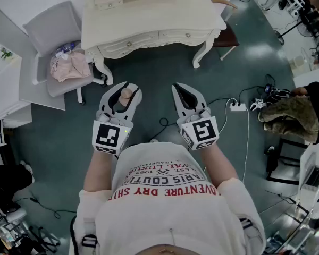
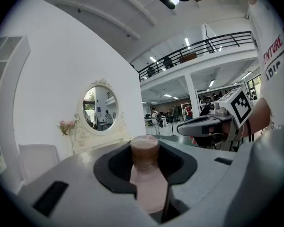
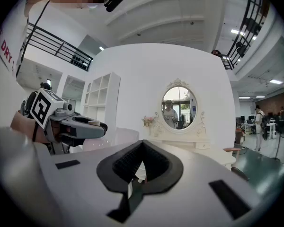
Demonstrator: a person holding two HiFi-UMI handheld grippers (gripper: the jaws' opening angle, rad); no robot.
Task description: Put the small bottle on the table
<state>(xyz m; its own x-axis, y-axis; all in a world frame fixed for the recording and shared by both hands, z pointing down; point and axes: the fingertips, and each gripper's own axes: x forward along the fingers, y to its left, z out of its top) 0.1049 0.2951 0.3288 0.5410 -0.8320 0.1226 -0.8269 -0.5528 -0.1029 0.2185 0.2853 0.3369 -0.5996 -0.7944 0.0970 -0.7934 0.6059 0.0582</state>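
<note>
A small pale pink bottle (image 1: 125, 95) with a brown cap stands upright between the jaws of my left gripper (image 1: 124, 86), which is shut on it. The left gripper view has the bottle (image 2: 149, 183) filling the gap between the dark pads. My right gripper (image 1: 179, 87) is beside it, shut with nothing in it; its tips meet in the right gripper view (image 3: 143, 143). Both are held over the green floor, in front of the person's chest. The cream dressing table (image 1: 149, 15) stands a little ahead, with an oval mirror (image 3: 178, 109) on it.
A grey chair (image 1: 56, 31) with a pink cloth (image 1: 69, 67) stands left of the table. A dark stool (image 1: 227, 37) is at its right end. Cables and a white power strip (image 1: 237, 107) lie on the floor to the right, near a camouflage cloth (image 1: 290, 116).
</note>
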